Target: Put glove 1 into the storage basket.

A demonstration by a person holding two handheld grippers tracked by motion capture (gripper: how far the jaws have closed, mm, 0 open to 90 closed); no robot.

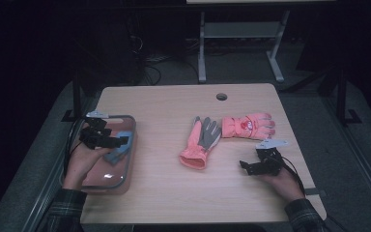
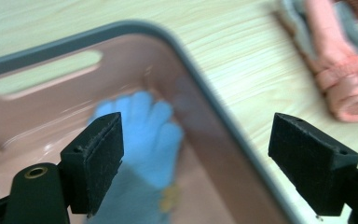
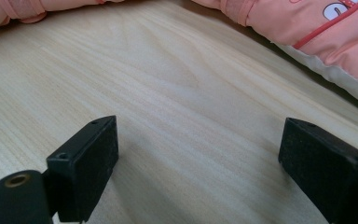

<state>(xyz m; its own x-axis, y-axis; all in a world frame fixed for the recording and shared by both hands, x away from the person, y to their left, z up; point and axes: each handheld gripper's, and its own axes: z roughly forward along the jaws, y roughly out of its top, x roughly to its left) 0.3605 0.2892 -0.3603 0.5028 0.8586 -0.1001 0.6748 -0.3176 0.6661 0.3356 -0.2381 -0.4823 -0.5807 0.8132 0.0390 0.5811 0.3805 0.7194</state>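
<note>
You are holding the left tongs (image 1: 121, 141) wide apart and empty above the pink bin (image 1: 125, 179) at the left of the tabletop (image 1: 164, 193), with the blue glove (image 1: 118, 151) lying loose inside it, fingers toward the bin's far wall. The right tongs (image 1: 244, 166) are likewise standing open and gripping nothing, resting low over bare wood near the front right. Two gloves are waiting mid-tabletop: the orange-and-grey work glove (image 1: 200, 142), cuff toward you, and just beside it the pink padded glove (image 1: 249, 125), fingers pointing right. For the sorting to go cleanly, you are probably best clearing the left tongs over the bin's rim before swinging, then taking the next glove by its thick cuff, where the fabric bunches enough to pinch; a fingertip grip is likely to let it droop and snag the rim.
</note>
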